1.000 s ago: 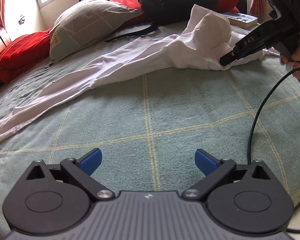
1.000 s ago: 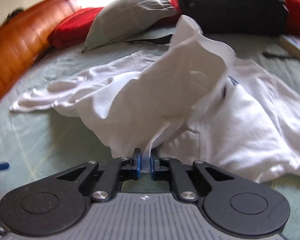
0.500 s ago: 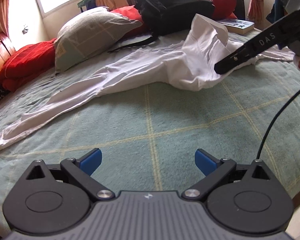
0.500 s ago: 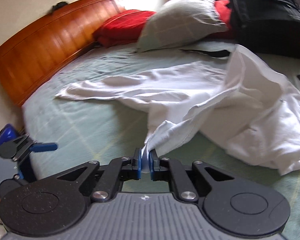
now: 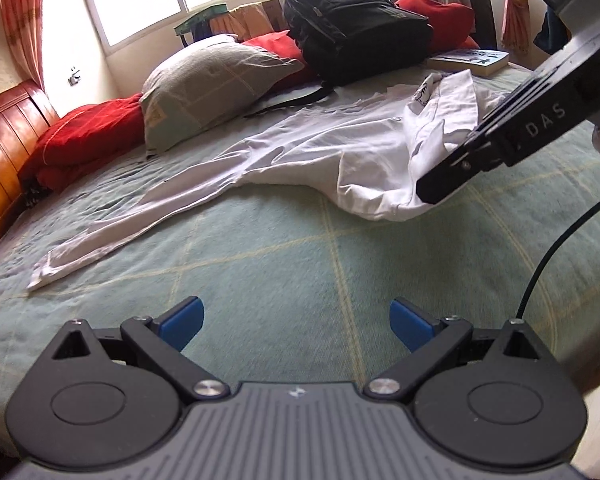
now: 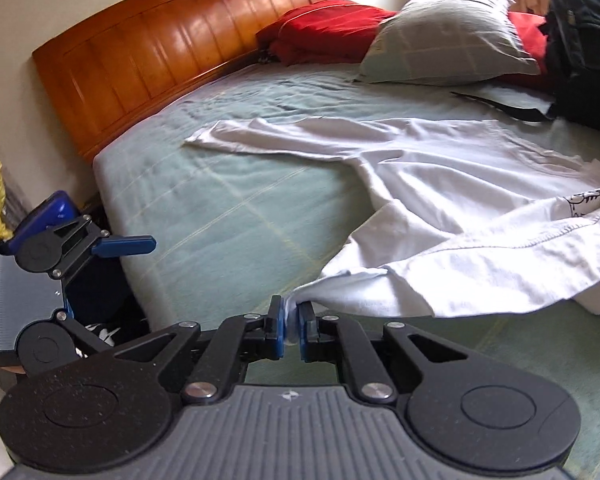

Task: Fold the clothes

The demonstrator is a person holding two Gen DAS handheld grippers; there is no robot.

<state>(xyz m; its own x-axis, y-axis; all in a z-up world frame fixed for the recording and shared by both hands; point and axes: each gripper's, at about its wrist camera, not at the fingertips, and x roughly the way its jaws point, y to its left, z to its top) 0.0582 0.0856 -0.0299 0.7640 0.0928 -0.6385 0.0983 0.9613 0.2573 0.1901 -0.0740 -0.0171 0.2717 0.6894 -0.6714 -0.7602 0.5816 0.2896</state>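
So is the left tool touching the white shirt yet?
Apart. In the left wrist view, the left tool is open over bare bedspread, with a clear stretch of it before the white shirt. Only the right tool pinches fabric.

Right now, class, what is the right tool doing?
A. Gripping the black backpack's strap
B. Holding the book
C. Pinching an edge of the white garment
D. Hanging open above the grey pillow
C: the right tool has its blue pads closed on a bunched edge of the white garment.
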